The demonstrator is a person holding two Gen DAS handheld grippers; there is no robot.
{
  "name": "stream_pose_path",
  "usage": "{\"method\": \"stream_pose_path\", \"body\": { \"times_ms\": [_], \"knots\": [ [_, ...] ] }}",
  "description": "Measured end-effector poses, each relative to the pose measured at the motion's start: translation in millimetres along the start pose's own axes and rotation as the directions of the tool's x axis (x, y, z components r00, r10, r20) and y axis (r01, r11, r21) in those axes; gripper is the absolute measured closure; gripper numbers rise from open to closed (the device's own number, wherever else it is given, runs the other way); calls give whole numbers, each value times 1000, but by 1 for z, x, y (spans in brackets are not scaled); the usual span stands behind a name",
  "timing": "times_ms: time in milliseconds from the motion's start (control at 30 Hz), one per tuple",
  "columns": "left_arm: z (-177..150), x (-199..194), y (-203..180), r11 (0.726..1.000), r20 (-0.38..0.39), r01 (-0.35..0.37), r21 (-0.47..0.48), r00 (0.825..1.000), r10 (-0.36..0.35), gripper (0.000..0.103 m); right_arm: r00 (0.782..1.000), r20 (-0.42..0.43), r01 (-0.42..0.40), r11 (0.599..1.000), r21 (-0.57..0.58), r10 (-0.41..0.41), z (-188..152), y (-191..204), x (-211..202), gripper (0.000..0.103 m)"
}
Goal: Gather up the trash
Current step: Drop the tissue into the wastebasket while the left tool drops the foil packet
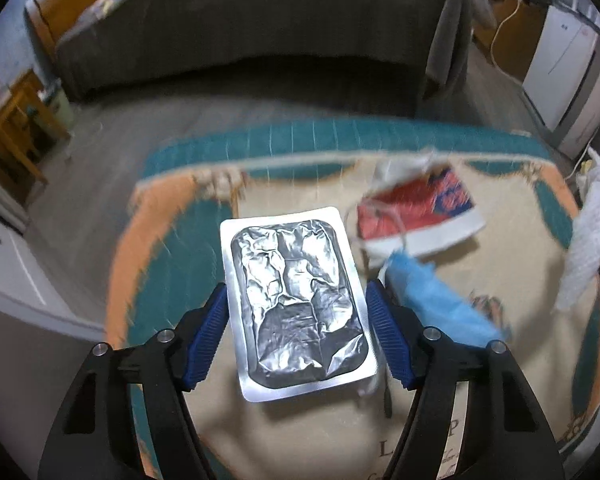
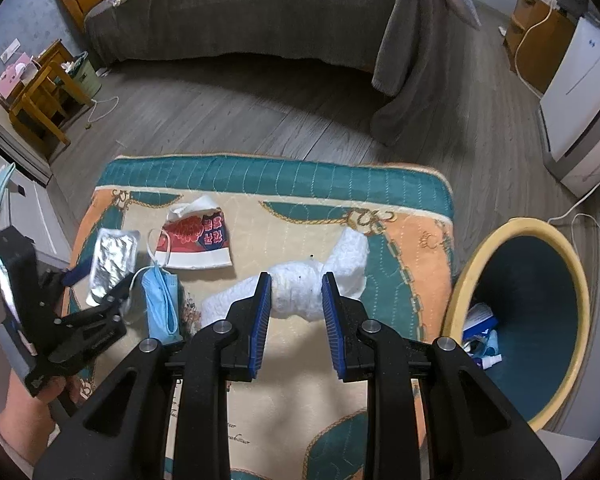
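Left gripper (image 1: pixel 296 336) fingers straddle silver foil blister tray (image 1: pixel 296 304), apparently just clear of its edges, on patterned teal-and-orange rug (image 1: pixel 172 248).
Right gripper (image 2: pixel 294 320) fingers narrow, clamping white crumpled foam wrap (image 2: pixel 300 288); yellow-rimmed teal bin (image 2: pixel 520 320) alongside; blue face mask (image 2: pixel 162 300) near tray.

Both views are dimly and evenly lit, seemingly from overhead room light, with a cool, slightly grey cast. The left wrist view is smeared by motion blur: the rug (image 1: pixel 172 248) edge and the red wrapper (image 1: pixel 416 216) beyond the left gripper (image 1: pixel 296 300) are streaked, while the foil tray (image 1: pixel 296 300) between its fingers stays fairly sharp and glints with crumpled highlights. The right wrist view is crisp. Soft shadows pool under the bed (image 2: pixel 260 16) and below the right gripper (image 2: pixel 294 292). Fisheye bending curves the floor, and black vignetting rings every corner.
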State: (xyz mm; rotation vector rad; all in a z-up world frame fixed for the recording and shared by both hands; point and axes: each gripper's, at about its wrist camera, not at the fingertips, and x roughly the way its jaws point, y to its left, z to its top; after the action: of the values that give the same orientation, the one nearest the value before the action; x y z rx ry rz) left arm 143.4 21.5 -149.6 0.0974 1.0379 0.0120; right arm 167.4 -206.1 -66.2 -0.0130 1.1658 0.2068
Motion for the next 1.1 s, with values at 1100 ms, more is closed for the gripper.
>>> {"method": "stream_pose_path", "body": {
  "times_ms": [1100],
  "knots": [
    [31,-117,-180,921,211,196,338,937,-277,33,982,120,116,968,223,-146,-37,-154,-79,78]
  ]
}}
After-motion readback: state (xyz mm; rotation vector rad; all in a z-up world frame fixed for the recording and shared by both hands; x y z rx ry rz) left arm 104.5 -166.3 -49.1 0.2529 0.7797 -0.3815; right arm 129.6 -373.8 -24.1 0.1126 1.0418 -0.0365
